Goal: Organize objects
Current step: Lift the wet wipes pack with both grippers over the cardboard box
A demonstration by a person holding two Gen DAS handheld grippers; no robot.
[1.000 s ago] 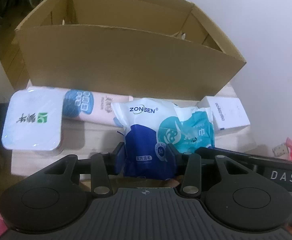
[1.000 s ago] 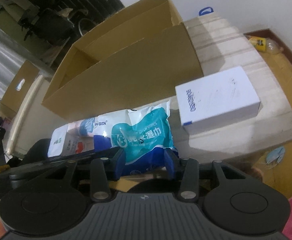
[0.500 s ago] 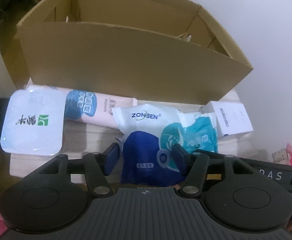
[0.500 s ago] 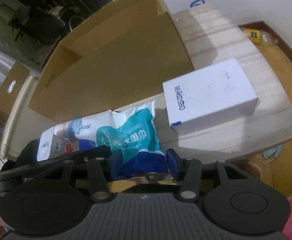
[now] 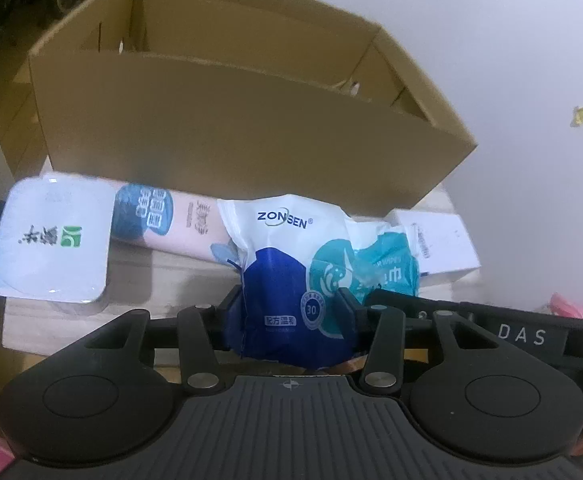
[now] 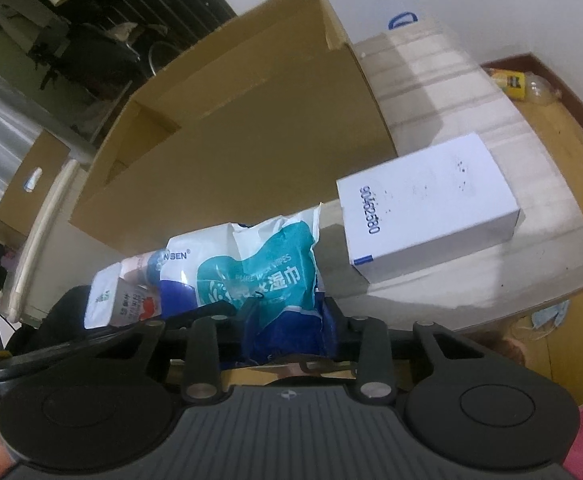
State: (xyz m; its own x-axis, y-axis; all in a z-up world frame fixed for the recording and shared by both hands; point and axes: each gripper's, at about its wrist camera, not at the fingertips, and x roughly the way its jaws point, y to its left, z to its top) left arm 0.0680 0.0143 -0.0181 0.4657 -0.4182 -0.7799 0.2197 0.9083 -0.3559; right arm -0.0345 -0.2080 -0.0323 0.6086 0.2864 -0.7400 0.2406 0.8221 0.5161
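The wet-wipe pack (image 5: 291, 280) reads "ZONSEN" in blue on its white top, with a "30" in a round badge lower down and teal panels carrying "PURE WATER WIPES" and Chinese characters. It sits at the near edge of the pale wooden table (image 6: 451, 80), and both tools have it: the left gripper (image 5: 289, 312) is closing with its pads pressed into the blue lower end, and the right gripper (image 6: 287, 320) is closing on the same crumpled end from the other side. Just behind stands the open cardboard box (image 5: 231, 128), its near wall rising right over the pack. The left view shows a white tissue pack (image 5: 51, 240) with a green logo at the table's left corner and a pink tube (image 5: 187, 224) lying along the box; the right view barely catches these. It does show the white carton (image 6: 431, 216) printed "90452580" well, plus bare tabletop beyond it and a yellow-labelled bottle (image 6: 519, 84) on the floor.
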